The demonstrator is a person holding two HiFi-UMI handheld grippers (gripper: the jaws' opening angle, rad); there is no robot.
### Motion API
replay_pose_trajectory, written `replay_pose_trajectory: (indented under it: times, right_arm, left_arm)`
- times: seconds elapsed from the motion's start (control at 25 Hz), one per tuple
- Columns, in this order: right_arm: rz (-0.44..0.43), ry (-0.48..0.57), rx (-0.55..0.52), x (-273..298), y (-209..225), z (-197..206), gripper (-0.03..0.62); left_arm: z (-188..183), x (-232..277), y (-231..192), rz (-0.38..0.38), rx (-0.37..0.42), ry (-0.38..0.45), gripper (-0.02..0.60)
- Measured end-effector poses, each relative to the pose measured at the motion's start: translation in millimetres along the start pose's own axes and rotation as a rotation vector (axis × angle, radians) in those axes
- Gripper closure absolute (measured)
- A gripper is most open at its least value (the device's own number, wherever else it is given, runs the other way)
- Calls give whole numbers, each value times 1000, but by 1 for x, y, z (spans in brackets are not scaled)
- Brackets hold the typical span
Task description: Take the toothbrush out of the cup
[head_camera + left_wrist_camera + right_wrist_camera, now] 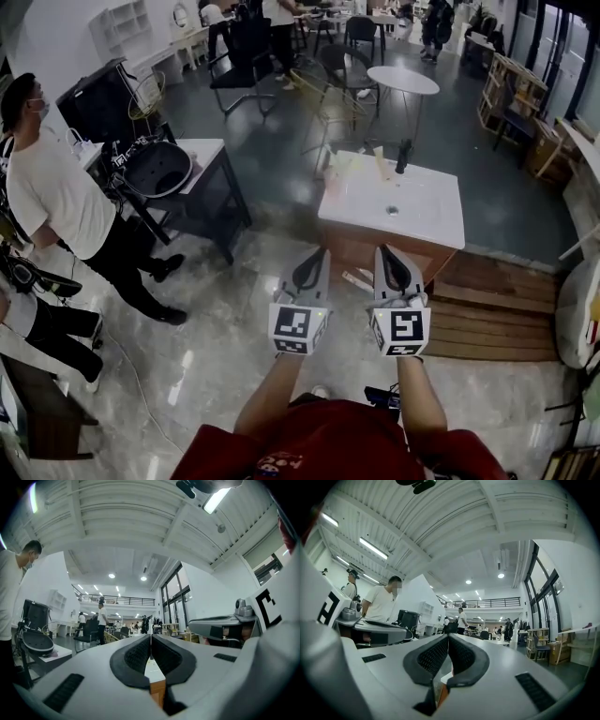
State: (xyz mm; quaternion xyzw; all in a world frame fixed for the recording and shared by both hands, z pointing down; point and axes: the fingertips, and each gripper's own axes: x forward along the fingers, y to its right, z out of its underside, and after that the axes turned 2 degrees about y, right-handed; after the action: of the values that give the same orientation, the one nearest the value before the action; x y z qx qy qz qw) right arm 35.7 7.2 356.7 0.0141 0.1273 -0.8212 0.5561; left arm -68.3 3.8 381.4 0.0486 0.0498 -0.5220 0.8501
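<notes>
Head view shows the left tool (322,253) and right tool (381,251) side by side, both pressed together on nothing, near the white tabletop (436,220).

Top (319,445): red, short-sleeved, lower centre of frame.
Left gripper (321,255): pale grey wedge shell, black ribbed pads (133,658).
Right gripper (382,253): same build.
Marker cubes (298,328): white, black square patterns.
</notes>
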Motion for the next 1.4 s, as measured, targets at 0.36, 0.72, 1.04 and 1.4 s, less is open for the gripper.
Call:
replay_pose_trajectory:
  times: [0.36,0.72,1.04,1.4]
  right_arm:
    - [33,-15,22,45,0,20,565]
    - [33,-23,34,94,22,45,566]
    - [18,-23,48,156,71,64,566]
    - [4,-20,53,225,137,86,566]
  left_arm:
    - [8,31,-43,-4,0,12,552]
    - [22,80,-67,-16,0,7,552]
    - [28,158,-81,-34,6,-4,552]
    - [36,252,-94,-63,18,-8,552]
